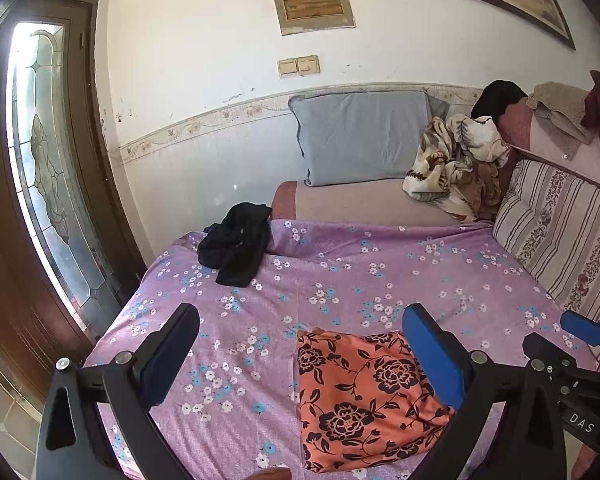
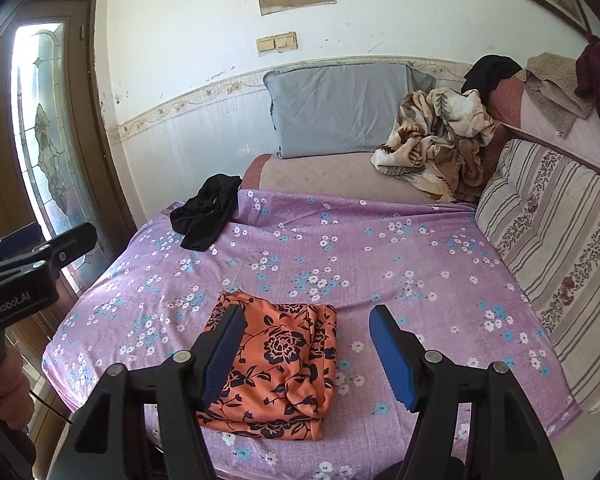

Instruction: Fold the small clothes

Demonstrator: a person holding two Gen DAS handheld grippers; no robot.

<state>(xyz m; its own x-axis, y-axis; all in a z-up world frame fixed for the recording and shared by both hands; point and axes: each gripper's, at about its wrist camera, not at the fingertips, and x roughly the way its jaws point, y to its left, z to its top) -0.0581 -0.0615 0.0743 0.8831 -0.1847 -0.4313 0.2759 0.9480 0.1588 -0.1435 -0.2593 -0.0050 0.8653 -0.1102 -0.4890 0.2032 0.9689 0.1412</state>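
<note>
Orange floral garment (image 2: 276, 364) sits folded nr bed's (image 2: 420, 264) front edge, prob thin, light, slippery, so pinch stacked hems; left gripper (image 1: 300, 360) & right gripper (image 2: 306, 354) both gape empty.

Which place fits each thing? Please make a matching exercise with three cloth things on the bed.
Things:
1. orange garment with black flowers
2. crumpled black garment
3. plain grey pillow

Places:
A. upright against the white wall
B. far left part of the purple flowered sheet
C. folded, on the near part of the sheet

Pairs: 1-C, 2-B, 3-A
</note>
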